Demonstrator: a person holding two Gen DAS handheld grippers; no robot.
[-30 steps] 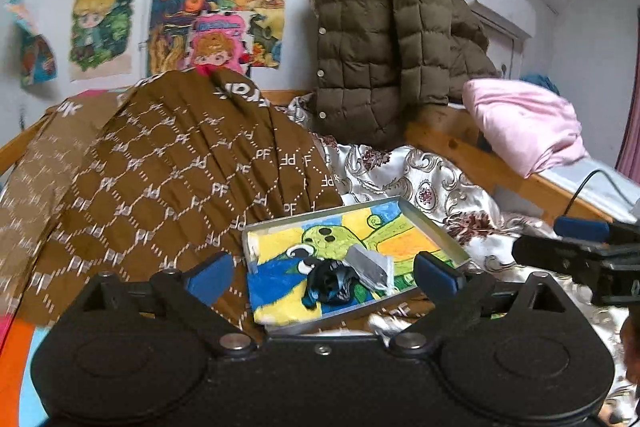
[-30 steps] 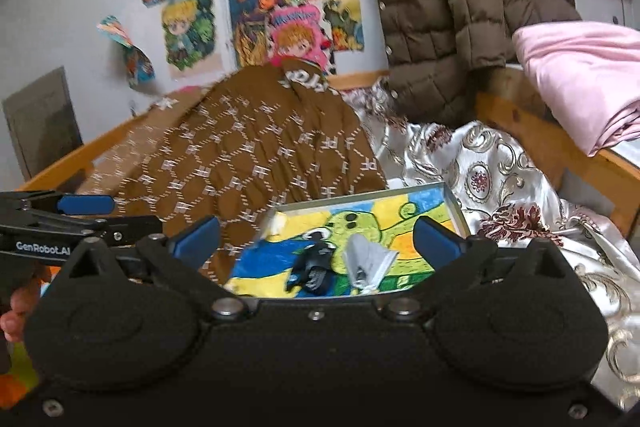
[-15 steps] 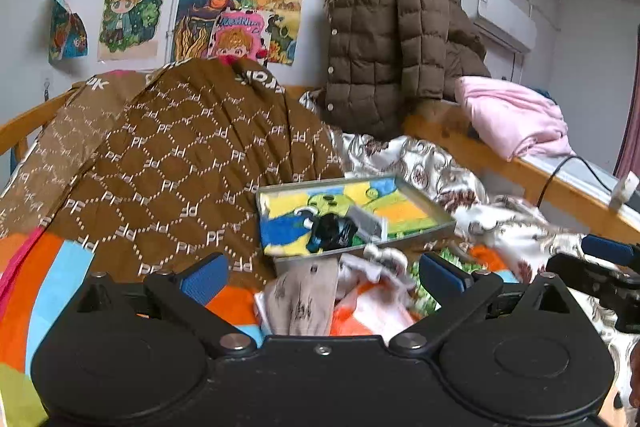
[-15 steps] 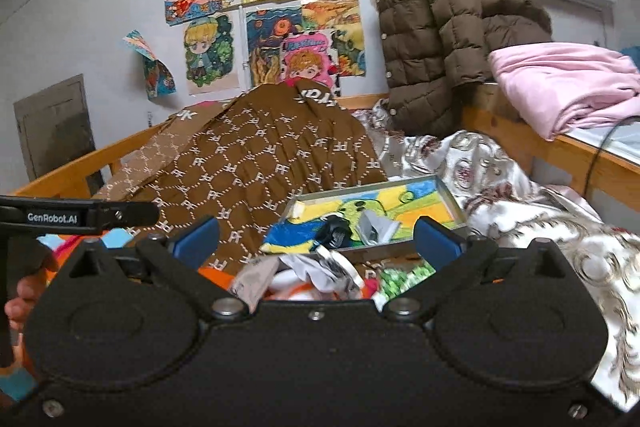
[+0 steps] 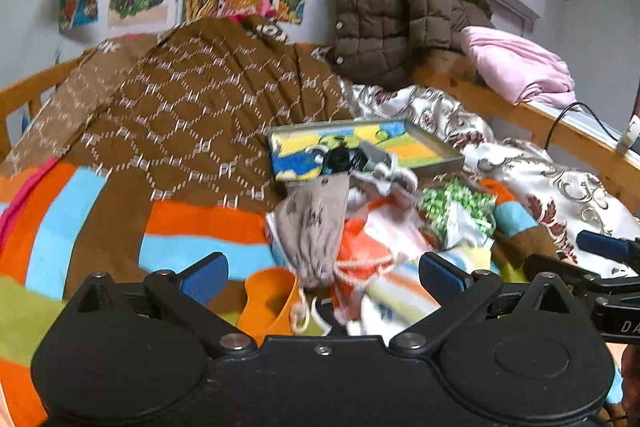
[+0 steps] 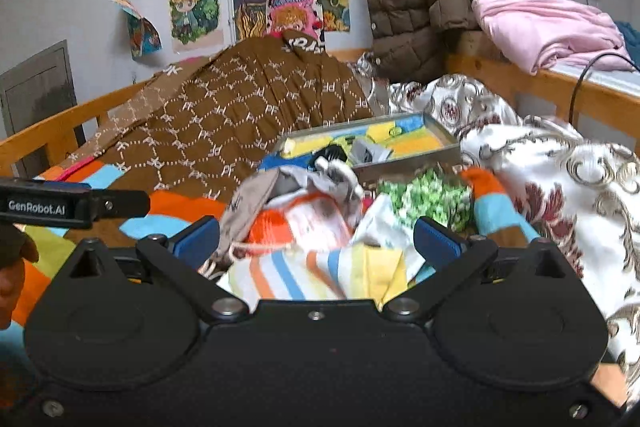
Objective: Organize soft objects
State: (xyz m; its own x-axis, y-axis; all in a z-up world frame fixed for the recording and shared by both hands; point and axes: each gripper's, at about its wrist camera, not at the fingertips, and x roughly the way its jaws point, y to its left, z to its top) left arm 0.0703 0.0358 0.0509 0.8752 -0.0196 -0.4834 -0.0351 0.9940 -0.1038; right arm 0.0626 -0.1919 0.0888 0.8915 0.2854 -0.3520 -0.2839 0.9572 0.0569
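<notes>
Left gripper (image 5: 323, 273) spread wide, empty, above the pile of small soft items (image 5: 360, 223) on the striped blanket (image 5: 192, 223). Right gripper (image 6: 316, 237) likewise agape over the same pile; items blurred, possibly socks. Shallow tray (image 5: 436, 147) just behind

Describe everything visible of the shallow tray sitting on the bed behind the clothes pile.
The tray is a shallow rectangular box with low grey, metal-looking walls. Its floor is covered by a bright drawing in yellow, blue, green and orange. It lies roughly flat on the bed, tilted slightly, resting against the brown patterned blanket on one side and the white floral quilt on the other. Inside lie a small black object and a grey one. The clothes pile touches its near edge.
</notes>
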